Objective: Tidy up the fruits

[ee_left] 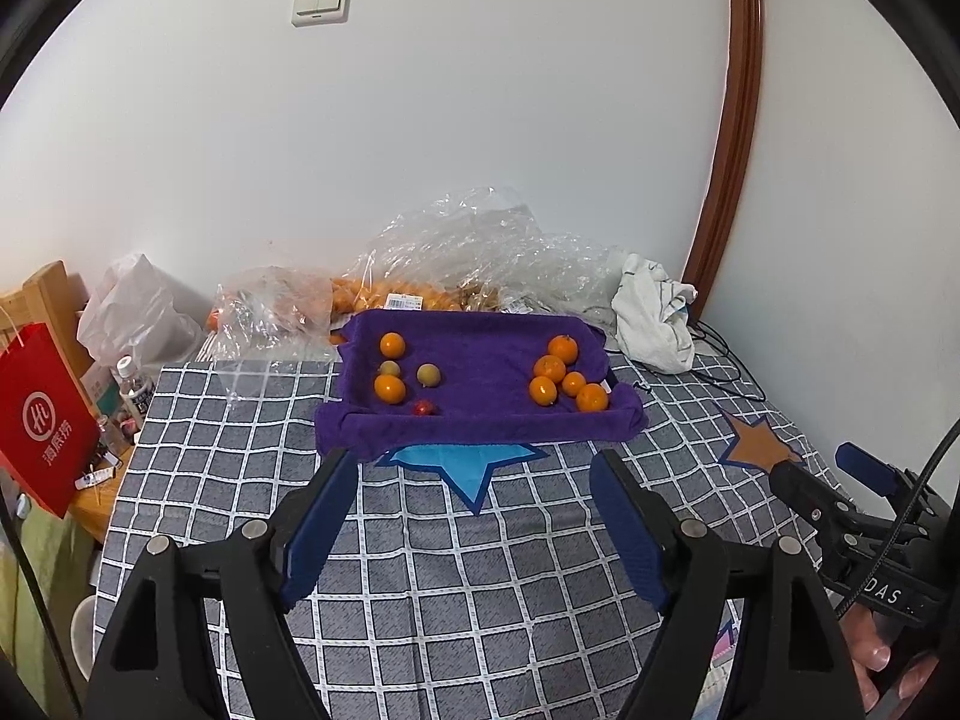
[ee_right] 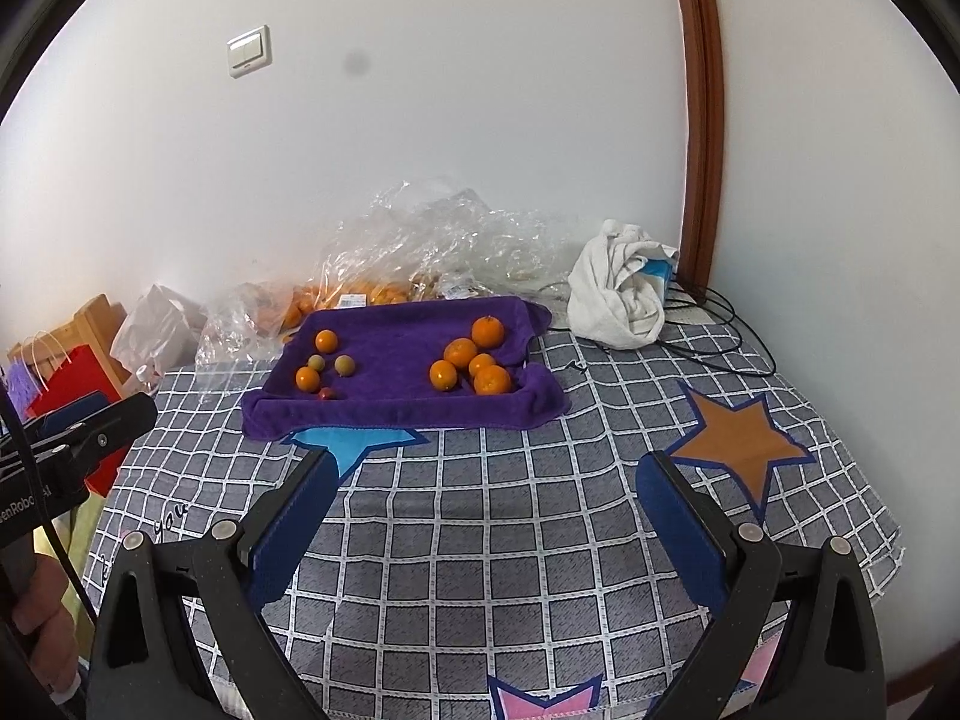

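Observation:
A purple towel lies on the checked bedspread. On its right side sits a cluster of several oranges. On its left side are two oranges, two small greenish fruits and one small red fruit. My left gripper is open and empty, in front of the towel. My right gripper is open and empty, also short of the towel; it shows at the right edge of the left wrist view.
Clear plastic bags holding more oranges lie behind the towel against the wall. A crumpled white cloth and black cables lie at the back right. A red bag and a bottle stand at the left, off the bed.

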